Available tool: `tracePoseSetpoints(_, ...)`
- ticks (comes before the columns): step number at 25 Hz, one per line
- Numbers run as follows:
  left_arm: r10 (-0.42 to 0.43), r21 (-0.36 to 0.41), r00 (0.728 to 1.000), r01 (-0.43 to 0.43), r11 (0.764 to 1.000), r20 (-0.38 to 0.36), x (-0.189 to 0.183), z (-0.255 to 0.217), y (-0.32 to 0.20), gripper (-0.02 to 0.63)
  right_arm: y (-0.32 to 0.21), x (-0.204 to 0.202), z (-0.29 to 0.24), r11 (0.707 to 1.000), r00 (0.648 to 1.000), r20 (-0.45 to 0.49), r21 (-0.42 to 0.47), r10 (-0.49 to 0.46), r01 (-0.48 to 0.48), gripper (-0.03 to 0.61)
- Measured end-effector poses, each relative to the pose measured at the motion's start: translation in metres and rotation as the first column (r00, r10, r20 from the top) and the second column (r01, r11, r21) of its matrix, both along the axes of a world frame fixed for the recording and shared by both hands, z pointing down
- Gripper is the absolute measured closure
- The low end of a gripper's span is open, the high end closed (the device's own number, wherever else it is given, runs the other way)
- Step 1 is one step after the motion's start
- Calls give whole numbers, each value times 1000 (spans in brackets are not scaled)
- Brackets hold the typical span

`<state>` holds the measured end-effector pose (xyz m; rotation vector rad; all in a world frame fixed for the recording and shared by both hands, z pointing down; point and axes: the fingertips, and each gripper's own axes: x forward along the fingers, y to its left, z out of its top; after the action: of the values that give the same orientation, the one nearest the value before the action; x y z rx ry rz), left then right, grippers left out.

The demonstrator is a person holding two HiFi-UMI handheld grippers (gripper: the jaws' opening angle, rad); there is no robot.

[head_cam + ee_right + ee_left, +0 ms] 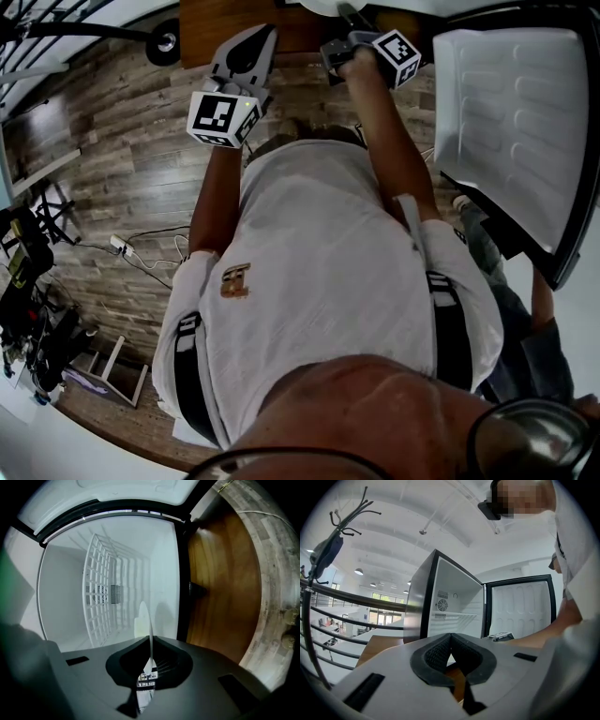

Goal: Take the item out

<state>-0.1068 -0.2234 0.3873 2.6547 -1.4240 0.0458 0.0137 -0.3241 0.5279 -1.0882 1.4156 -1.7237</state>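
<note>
Right gripper (pixel 150 641) is pinched down on the thin white item (pixel 146 619), edge-on, just inside the open fridge (pixel 61 602). I'd hold that squeeze and pull straight back out, staying off the fridge's wire shelf (pixel 101 592). Left gripper (pixel 451 638) is closed and empty, outside the fridge.

Head view steeply down; both gripper views level, near, toward the fridge (pixel 454 590).

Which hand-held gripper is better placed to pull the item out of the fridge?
Right. The right hand-held gripper is clamped on the thin white item at the open fridge; the left hand-held gripper is shut, empty, outside it.
</note>
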Motion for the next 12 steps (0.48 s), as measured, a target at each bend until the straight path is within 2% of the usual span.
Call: tracePoseSetpoints(12, 33, 19, 999, -32, 999, -24, 4, -17, -1, 595, 22, -3, -61, 997, 1000, 14, 74, -7, 6, 540)
